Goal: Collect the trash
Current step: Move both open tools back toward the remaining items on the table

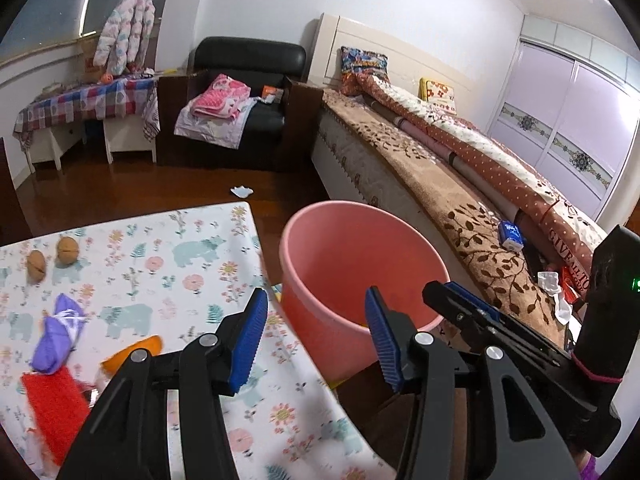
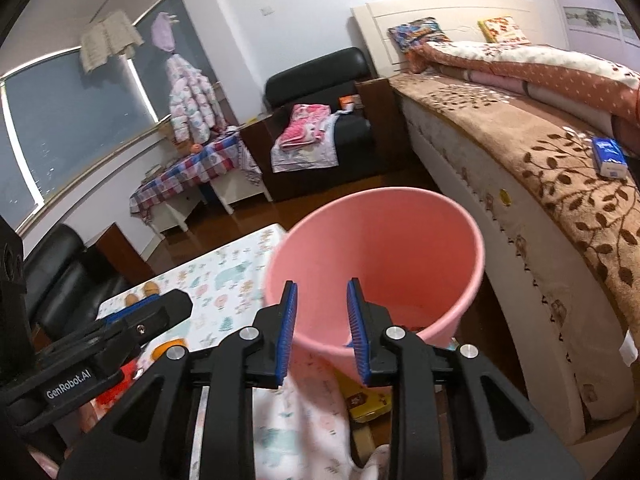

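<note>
A pink bucket (image 1: 360, 264) stands on the floor between the table and the bed, also seen in the right wrist view as the pink bucket (image 2: 376, 248). My left gripper (image 1: 318, 338) is open wide over the table corner near the bucket's rim, with nothing between its blue pads. My right gripper (image 2: 323, 332) hangs over the bucket's near rim, open by a narrow gap that holds nothing. On the floral tablecloth (image 1: 192, 264) lie two walnuts (image 1: 67, 250), a purple wrapped bundle (image 1: 60, 332), an orange scrap (image 1: 132, 354) and a red cloth (image 1: 52, 412). A white tissue (image 1: 241, 191) lies on the floor.
The bed (image 1: 440, 184) runs along the right, with a blue tissue pack (image 1: 512, 234) and crumpled white plastic (image 1: 550, 280) on it. A black armchair (image 1: 248, 92) with folded clothes and a checked side table (image 1: 88, 100) stand at the far wall. Yellow items (image 2: 368, 404) lie under the bucket's base.
</note>
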`<state>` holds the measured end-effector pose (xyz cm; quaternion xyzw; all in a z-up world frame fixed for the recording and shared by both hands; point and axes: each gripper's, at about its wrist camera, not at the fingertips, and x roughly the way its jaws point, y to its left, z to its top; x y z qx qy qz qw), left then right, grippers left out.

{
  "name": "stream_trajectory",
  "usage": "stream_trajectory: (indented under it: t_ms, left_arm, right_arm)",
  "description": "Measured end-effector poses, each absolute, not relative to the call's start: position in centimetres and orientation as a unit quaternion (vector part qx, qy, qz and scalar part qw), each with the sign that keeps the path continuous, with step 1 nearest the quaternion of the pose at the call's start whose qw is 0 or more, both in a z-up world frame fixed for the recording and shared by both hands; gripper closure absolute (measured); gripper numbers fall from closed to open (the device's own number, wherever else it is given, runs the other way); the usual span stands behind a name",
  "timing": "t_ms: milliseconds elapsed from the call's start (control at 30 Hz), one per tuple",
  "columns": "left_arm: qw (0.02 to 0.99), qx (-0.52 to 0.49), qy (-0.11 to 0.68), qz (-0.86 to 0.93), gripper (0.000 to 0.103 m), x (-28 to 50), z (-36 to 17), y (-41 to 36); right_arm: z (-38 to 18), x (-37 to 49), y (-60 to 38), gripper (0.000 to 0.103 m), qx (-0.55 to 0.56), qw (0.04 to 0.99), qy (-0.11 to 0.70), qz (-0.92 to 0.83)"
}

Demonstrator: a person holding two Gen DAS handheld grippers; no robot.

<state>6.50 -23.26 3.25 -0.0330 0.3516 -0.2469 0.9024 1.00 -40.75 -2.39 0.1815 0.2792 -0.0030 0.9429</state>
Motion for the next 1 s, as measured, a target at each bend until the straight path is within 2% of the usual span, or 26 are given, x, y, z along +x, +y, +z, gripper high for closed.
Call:
stream_trajectory:
  t_ms: [433, 733, 1000]
  left_arm:
    - [0.925, -0.028, 0.328, -0.188, 0.053, 2.4, 4.8, -13.3]
    - [0.927, -0.045, 0.36, -0.095, 0.049, 0.5, 2.7, -2.3]
    - [0.905, -0.056, 0.415, -0.073, 0.049, -0.6, -0.6, 2.6]
  right_arm:
    - [-2.0, -0.7, -33.5, 0.077, 0.153, 0.941, 0.296, 0.057]
    - [-3.0, -0.4, -29.9, 0.077, 0.13, 0.932, 0.324, 0.096]
    - [-4.1, 0.3, -27.0, 0.077, 0.107, 0.922, 0.348, 0.128]
